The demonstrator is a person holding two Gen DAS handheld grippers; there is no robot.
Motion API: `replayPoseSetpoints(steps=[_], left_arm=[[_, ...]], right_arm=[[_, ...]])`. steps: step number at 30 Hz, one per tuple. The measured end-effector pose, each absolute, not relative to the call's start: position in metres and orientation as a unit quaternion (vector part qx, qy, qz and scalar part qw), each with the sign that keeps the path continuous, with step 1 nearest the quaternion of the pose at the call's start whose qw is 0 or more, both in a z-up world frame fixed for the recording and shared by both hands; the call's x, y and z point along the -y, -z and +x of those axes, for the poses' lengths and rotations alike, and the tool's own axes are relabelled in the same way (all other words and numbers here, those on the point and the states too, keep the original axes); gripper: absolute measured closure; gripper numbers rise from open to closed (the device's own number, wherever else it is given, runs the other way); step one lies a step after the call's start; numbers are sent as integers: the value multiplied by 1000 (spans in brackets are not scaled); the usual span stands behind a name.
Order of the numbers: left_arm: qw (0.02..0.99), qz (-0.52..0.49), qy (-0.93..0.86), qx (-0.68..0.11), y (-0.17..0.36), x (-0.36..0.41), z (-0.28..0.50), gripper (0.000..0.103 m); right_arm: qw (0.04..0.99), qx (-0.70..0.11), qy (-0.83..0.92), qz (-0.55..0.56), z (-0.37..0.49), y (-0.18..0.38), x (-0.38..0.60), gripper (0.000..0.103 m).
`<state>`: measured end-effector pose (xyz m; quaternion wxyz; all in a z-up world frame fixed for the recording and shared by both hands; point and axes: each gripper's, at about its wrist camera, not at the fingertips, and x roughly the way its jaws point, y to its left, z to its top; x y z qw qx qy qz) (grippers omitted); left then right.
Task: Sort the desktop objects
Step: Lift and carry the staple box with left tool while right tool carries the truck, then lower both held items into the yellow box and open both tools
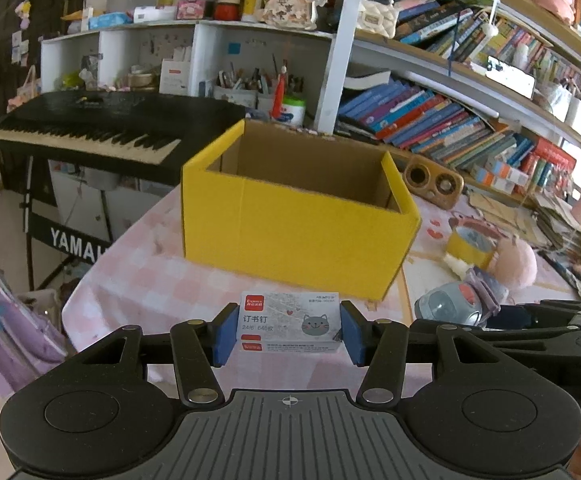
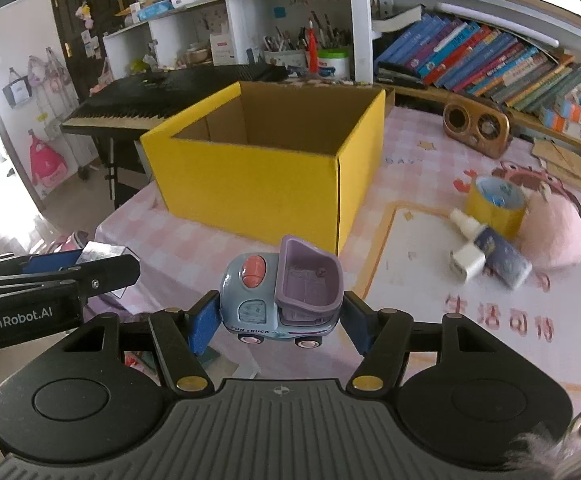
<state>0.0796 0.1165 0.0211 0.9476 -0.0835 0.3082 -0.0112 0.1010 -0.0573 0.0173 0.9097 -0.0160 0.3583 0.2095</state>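
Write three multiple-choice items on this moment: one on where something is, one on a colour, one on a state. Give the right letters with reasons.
1. Where does the roll of yellow tape stand?
A. inside the box
B. on the tablecloth, right of the box
C. on the keyboard

2. What colour is the outside of the cardboard box?
A. yellow
B. blue
C. white

3. What is the left gripper doing?
A. hanging open with nothing in it
B. shut on the toy truck
C. shut on the staple box

Answers: 1 B, the roll sits on the pink cloth beside the plush toy, clear of the box. 2 A, its outer walls are yellow and its inner walls brown. 3 C, both blue pads press the ends of the staple box; the toy truck is in the right gripper.
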Motion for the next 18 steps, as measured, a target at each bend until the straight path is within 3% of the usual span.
replayPoseSetpoints(steps=[18], left_arm=[[968,-53,-6,-244,-71,-121,194,51]], right_arm=[[917,-285,-275,-51,226,-63,45,41]])
